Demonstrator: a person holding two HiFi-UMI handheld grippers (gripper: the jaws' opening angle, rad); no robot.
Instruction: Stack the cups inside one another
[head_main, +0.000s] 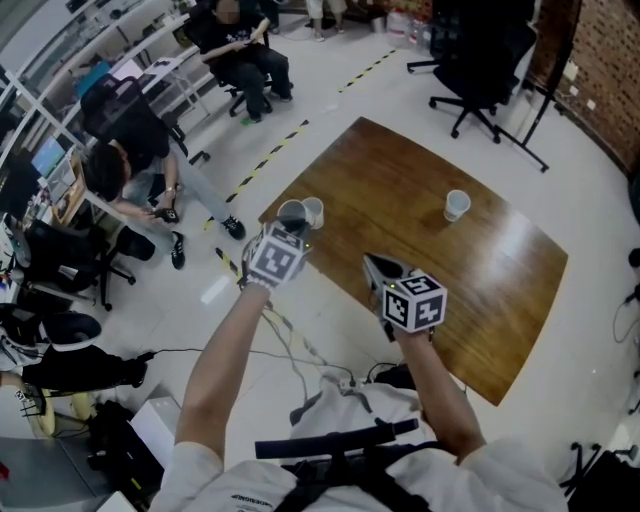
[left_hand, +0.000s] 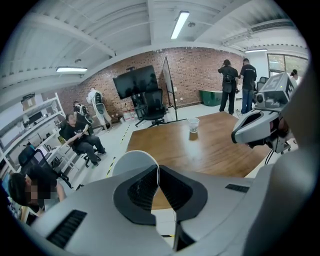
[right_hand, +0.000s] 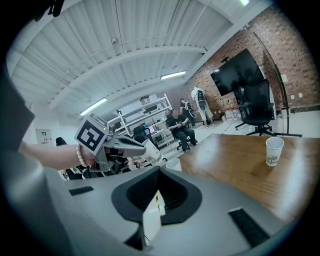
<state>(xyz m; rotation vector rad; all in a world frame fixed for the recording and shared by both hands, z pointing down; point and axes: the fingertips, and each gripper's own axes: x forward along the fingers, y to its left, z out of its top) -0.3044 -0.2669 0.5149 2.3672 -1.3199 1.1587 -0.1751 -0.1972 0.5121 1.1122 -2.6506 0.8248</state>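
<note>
Wooden worktop (head_main: 400, 180), left corner: left gripper (head_main: 290, 228) pinches paper cup (head_main: 291, 212) by its rim beside second cup (head_main: 314, 211), likely for nesting; right gripper (head_main: 372, 263) closed.

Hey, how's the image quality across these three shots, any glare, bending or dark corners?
Head view: evenly lit, with soft glare on the table. Left gripper view: fisheye bend, black corners, a blown-out ceiling light, and the cup pinched in the left claw looks soft. Right gripper view: same bend, ceiling beams curve, far cup is sharp.

Ofc chair (head_main: 480, 60), wall TV (left_hand: 136, 81), seated person (head_main: 235, 50)
</note>
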